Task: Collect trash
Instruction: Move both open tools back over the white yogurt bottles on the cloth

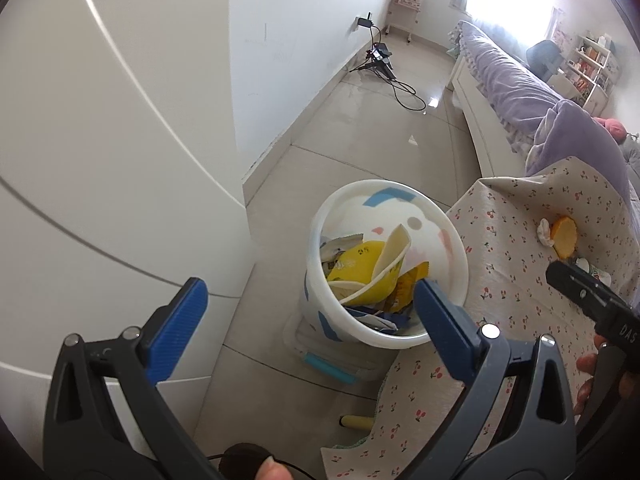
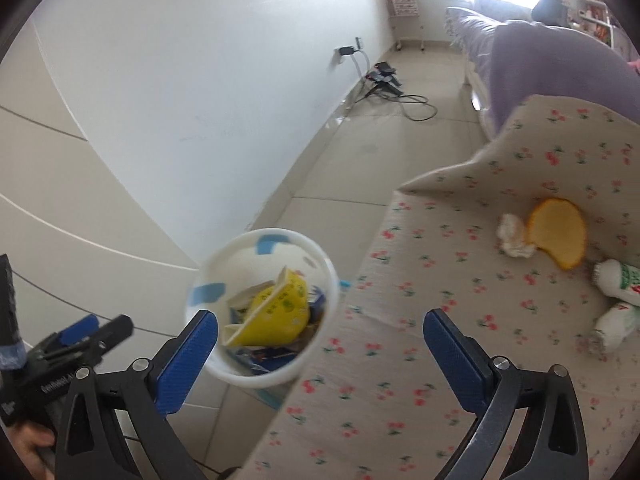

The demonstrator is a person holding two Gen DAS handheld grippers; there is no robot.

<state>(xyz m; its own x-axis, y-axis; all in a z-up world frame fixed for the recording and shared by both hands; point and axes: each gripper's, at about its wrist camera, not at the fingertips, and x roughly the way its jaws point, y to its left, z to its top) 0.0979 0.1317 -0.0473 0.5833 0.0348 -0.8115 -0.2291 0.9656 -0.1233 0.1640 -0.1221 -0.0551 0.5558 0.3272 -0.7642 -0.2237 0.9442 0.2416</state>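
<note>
A white trash bin (image 1: 448, 240) (image 2: 324, 268) stands on the floor beside the table, holding a yellow paper bowl (image 1: 360, 264) (image 2: 276, 316) and several wrappers. On the cherry-print tablecloth (image 1: 500, 240) (image 2: 460, 280) lie an orange peel (image 1: 564, 236) (image 2: 556, 232), a crumpled tissue (image 1: 544, 232) (image 2: 512, 236) and two small white bottles (image 2: 620, 280). My left gripper (image 1: 308, 320) is open and empty above the bin's near side. My right gripper (image 2: 320, 344) is open and empty over the table's left edge, next to the bin.
A white cabinet (image 1: 100, 160) stands left of the bin. A bed with a purple cover (image 1: 520, 88) lies beyond the table. A tripod and cables (image 1: 380, 60) sit on the tiled floor by the far wall.
</note>
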